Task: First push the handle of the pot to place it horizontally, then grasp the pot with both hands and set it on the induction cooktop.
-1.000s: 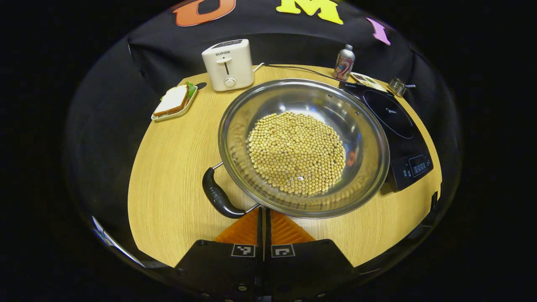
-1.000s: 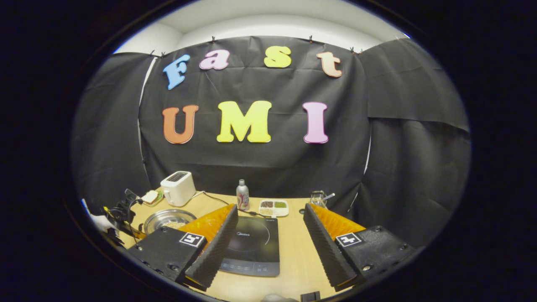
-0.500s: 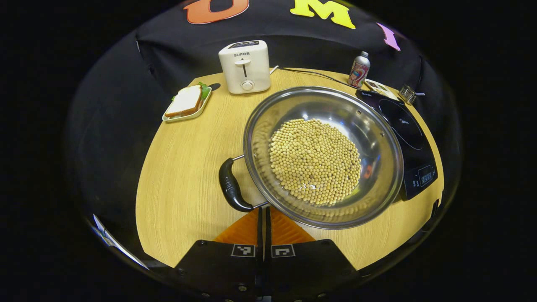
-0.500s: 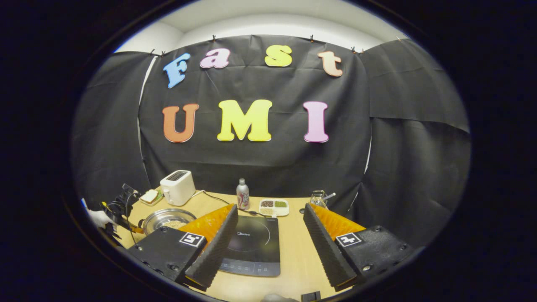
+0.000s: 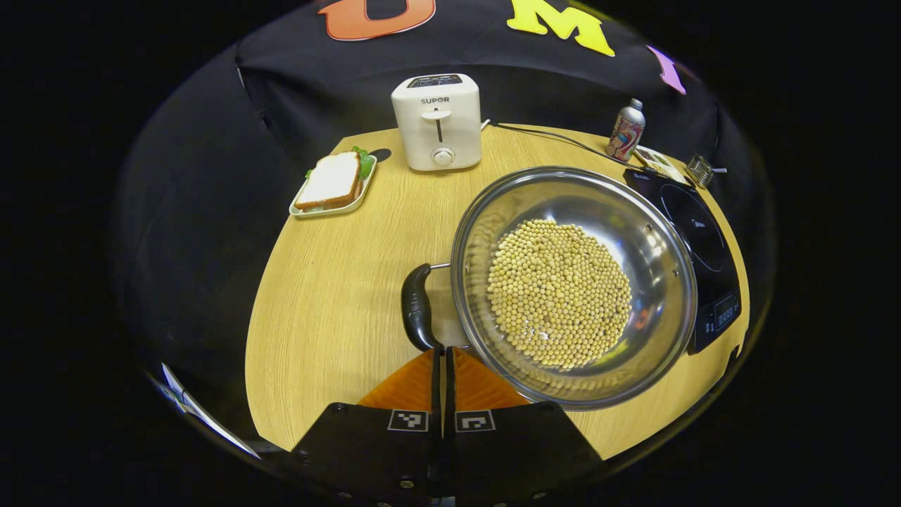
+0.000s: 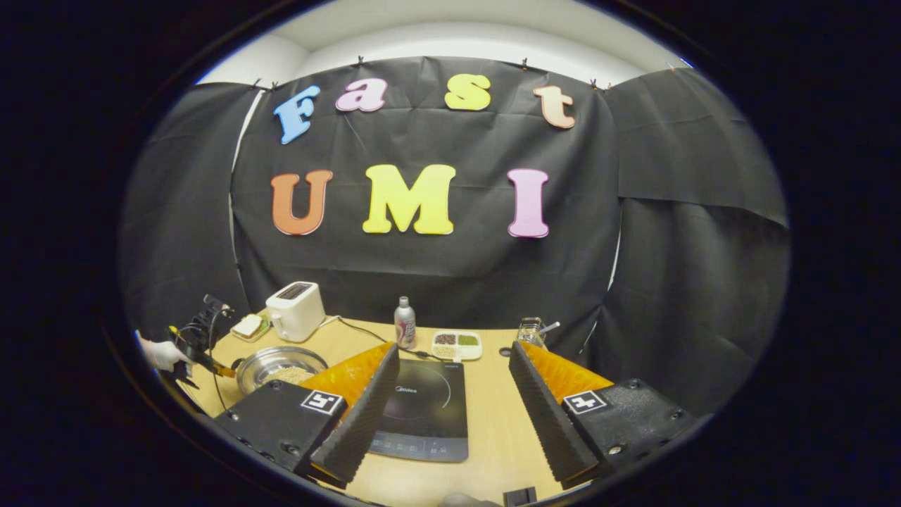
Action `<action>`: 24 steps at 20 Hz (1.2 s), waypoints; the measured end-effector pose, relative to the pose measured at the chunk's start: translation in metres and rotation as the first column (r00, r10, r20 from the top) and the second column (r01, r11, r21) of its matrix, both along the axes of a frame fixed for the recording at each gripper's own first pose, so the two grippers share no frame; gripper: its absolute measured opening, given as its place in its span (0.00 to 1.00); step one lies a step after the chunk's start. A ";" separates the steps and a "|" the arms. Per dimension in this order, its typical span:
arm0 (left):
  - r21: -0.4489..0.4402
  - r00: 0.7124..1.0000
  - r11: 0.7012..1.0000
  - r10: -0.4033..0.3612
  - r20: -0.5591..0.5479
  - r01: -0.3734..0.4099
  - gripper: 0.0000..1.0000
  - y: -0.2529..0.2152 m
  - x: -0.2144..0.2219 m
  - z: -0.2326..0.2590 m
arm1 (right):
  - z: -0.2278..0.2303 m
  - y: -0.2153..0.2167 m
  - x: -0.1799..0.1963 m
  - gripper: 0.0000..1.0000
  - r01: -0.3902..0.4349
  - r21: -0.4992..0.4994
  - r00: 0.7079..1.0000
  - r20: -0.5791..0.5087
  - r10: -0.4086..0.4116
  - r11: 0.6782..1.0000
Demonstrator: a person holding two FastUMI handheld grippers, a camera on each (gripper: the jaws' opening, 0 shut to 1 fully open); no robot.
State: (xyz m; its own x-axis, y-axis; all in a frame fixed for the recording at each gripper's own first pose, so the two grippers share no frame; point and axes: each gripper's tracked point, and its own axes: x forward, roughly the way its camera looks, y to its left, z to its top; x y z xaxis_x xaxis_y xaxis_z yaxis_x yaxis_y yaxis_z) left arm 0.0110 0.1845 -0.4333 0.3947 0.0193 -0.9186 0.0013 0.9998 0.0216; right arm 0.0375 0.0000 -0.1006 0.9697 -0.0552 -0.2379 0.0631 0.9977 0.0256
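While the left tongs [image 5: 443, 355] sat pressed together against the pot handle [image 5: 417, 307], hiding its near end, the right tongs [image 6: 450, 394] hung spread over the cooktop [image 6: 422, 412].

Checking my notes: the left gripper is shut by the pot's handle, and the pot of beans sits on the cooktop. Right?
Not quite. In the left gripper view the pot sits on the table beside the cooktop, not on it. The rest holds.

A steel pot [image 5: 662, 232] of soybeans [image 5: 559, 292], black handle [image 5: 417, 308] leftward, sits beside the black induction cooktop [image 5: 697, 229].
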 end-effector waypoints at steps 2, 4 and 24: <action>-0.006 1.000 1.000 0.008 -0.012 -0.008 0.00 0.003 0.000 -0.006 | 0.001 0.000 -0.002 0.96 0.004 -0.003 1.000 -0.001 -0.004 1.000; -0.020 1.000 1.000 0.016 -0.019 -0.017 0.00 0.001 -0.001 -0.009 | 0.000 -0.001 -0.003 0.99 0.007 -0.003 1.000 -0.004 -0.007 1.000; 0.016 1.000 1.000 -0.001 0.010 0.001 0.00 0.016 0.017 -0.012 | -0.009 0.022 0.003 0.96 -0.012 -0.008 0.999 -0.036 0.012 1.000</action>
